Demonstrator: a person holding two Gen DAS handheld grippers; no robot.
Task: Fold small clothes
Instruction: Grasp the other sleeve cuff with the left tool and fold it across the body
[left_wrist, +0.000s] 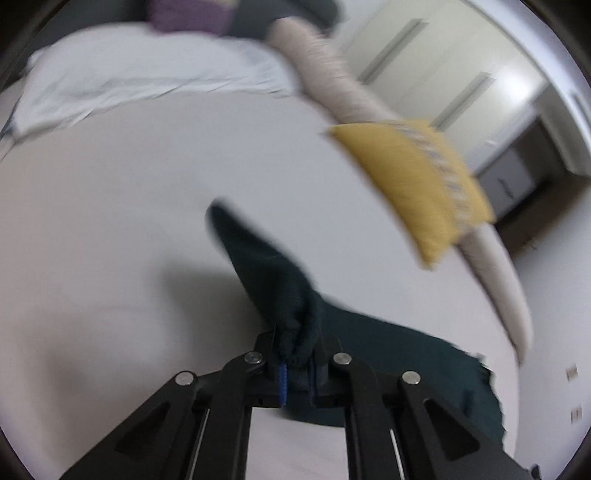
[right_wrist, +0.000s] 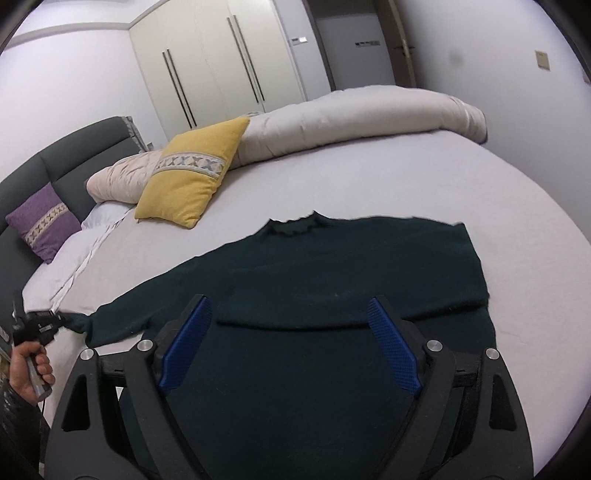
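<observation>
A dark green sweater (right_wrist: 332, 273) lies flat on the bed's grey sheet (right_wrist: 406, 184), collar away from me, its right sleeve folded across the body. My right gripper (right_wrist: 290, 314) is open and empty, hovering above the sweater's middle. My left gripper (left_wrist: 297, 363) is shut on the cuff of the left sleeve (left_wrist: 273, 280), lifting it off the sheet; in the right wrist view it shows at the far left (right_wrist: 55, 321), with the sleeve (right_wrist: 122, 314) stretched out to it.
A yellow cushion (right_wrist: 192, 173) and a rolled beige duvet (right_wrist: 351, 118) lie beyond the sweater. A purple cushion (right_wrist: 44, 221) leans on the dark headboard (right_wrist: 74, 162). White pillows (left_wrist: 147, 77) sit ahead of the left gripper. Wardrobe doors (right_wrist: 221, 62) stand behind.
</observation>
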